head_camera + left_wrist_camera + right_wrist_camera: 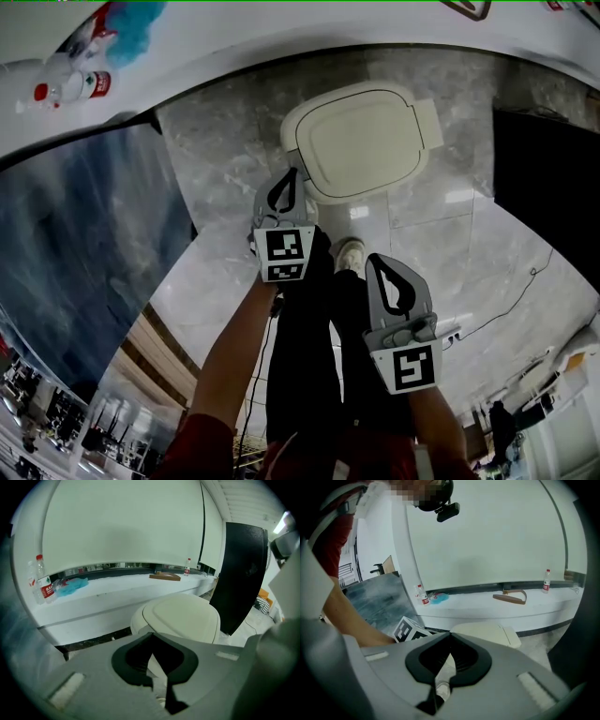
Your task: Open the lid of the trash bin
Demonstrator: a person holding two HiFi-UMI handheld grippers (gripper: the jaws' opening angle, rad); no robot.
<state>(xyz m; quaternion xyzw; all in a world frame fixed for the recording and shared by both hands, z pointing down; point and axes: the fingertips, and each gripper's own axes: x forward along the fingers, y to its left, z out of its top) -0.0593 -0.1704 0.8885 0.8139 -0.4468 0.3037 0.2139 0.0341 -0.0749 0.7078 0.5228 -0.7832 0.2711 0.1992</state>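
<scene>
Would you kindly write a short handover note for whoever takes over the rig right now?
Left gripper: jaws shut, empty, close to the near rim of the trash bin, no contact seen.
Right gripper: jaws shut, empty, held further back.
The bin stands on the floor; its lid is down.
Done: nothing yet. Left: lift the lid open.

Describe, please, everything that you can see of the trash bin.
The trash bin is a cream, rounded tub that looks like plastic. Its lid is shut and lies flat, with a raised rounded panel in the middle and a small tab on its far right edge. The bin stands upright on the grey marble-like floor, close to a white curved ledge. The left gripper, fingers together, hovers at the near rim; I cannot tell if it touches.
</scene>
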